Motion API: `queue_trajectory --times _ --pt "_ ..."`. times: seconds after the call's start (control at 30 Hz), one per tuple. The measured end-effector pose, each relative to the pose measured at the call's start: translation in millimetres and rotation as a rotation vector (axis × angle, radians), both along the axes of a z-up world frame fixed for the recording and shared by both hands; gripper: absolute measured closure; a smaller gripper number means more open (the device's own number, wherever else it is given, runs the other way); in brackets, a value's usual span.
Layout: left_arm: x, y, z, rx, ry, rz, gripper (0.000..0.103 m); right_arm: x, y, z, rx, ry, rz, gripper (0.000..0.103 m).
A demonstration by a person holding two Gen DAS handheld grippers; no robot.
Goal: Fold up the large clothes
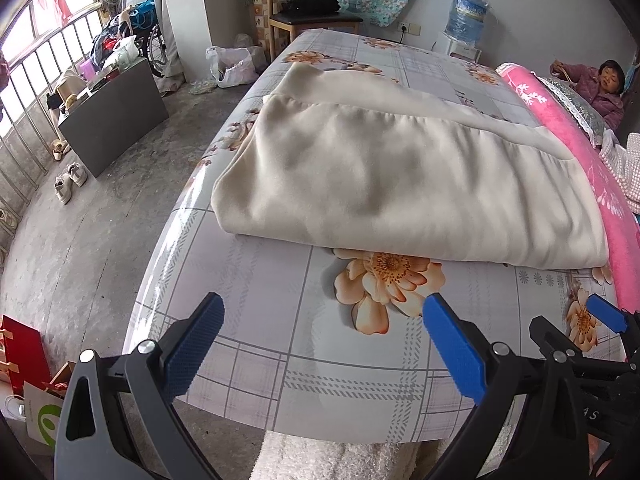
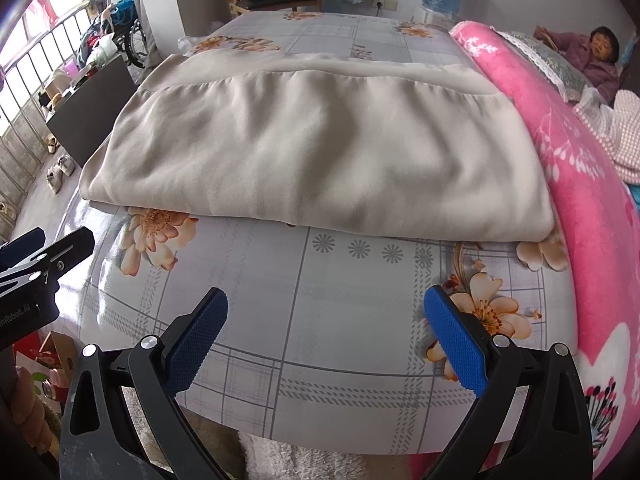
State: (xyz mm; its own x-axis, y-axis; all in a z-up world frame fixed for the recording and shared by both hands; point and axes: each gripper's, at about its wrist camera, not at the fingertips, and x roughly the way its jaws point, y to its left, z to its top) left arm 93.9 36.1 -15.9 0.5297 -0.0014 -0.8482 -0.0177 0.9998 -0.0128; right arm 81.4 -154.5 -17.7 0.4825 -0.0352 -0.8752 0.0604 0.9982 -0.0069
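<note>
A cream garment [image 1: 380, 176] lies folded in a flat rectangle on the floral-covered table [image 1: 304, 352], its folded edge towards me. It also shows in the right wrist view [image 2: 320, 152]. My left gripper [image 1: 324, 312] is open and empty, above the table's near edge, short of the garment. My right gripper [image 2: 326, 304] is open and empty too, beside the left one and equally short of the garment. The right gripper's blue tip [image 1: 604, 312] shows at the right of the left wrist view. The left gripper's black body [image 2: 44, 256] shows at the left of the right wrist view.
A pink floral blanket [image 2: 592, 184] lies along the table's right side. A person [image 2: 596, 60] sits at the far right. A wooden chair [image 1: 312, 12] and a water bottle [image 1: 468, 16] stand behind the table. A grey cabinet [image 1: 116, 116], shoes and bags are on the floor to the left.
</note>
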Motion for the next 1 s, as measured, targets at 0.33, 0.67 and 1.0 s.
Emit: queue_trajectory --times 0.33,0.67,1.0 --pt "-2 24 2 0.022 -0.005 0.068 0.005 7 22 3 0.005 -0.001 0.056 0.008" --pt "2 38 1 0.013 -0.004 0.1 0.005 14 37 5 0.004 0.0 0.08 0.008" --pt "2 36 3 -0.004 -0.002 0.086 0.005 13 33 6 -0.001 0.004 0.062 0.008"
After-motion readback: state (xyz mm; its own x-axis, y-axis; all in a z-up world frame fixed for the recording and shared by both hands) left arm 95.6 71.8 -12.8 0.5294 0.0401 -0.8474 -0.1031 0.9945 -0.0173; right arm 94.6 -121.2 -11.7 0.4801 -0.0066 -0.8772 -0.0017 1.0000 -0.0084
